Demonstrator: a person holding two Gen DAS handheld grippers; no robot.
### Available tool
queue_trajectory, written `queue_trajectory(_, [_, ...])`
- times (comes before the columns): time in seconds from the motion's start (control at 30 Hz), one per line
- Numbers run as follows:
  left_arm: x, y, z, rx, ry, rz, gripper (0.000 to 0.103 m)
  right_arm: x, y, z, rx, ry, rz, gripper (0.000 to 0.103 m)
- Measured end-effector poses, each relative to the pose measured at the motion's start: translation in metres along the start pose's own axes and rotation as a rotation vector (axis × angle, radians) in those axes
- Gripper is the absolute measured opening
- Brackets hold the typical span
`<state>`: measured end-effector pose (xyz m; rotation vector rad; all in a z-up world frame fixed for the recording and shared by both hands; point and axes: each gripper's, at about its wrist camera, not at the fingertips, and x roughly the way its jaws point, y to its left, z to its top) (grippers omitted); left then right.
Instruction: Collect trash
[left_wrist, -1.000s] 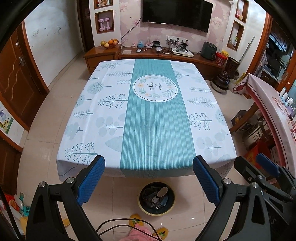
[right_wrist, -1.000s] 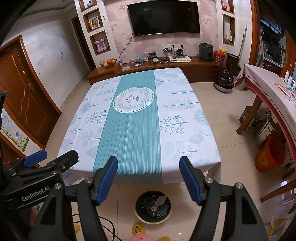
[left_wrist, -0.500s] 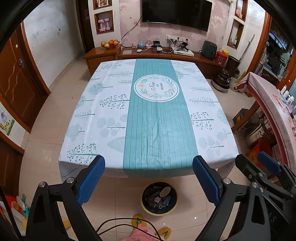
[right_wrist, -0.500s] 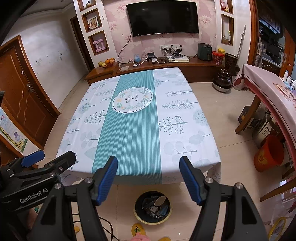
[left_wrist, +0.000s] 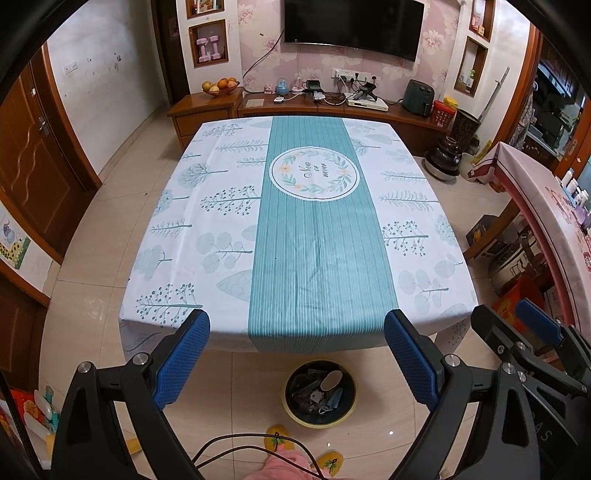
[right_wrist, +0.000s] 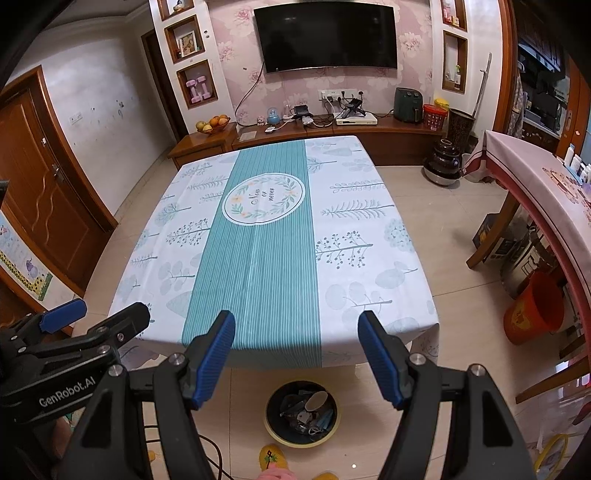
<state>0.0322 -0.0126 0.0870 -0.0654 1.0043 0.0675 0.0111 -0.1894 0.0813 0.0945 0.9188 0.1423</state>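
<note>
I hold the left gripper (left_wrist: 297, 349) and right gripper (right_wrist: 295, 350) spread and empty above the table (left_wrist: 207, 236) (bare cloth), since the trash sits in the bin (left_wrist: 320, 393) below.

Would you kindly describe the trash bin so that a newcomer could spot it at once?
Start at the large table with the teal-striped cloth. On the tiled floor just below its near edge sits the trash bin. It is round and dark with a pale yellow rim, already holding litter, unlike the orange bucket off to the right.

Black frames, silver screws, ribbed blue fingers (left_wrist: 183, 360), white "GenRobot.AI" lettering, pink trousers, yellow slippers.
</note>
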Motion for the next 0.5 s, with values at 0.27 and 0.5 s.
queue_trajectory(0.27, [0.001,0.01,-0.008,0.009,0.004,0.004,0.094,-0.001,-0.001,0.0,0.004,0.002,-0.001,0.069])
queue_trajectory(0.5, [-0.002,0.014,-0.013,0.017,0.008,0.001,0.094,-0.001,-0.002,-0.001,0.002,0.003,0.001,0.069])
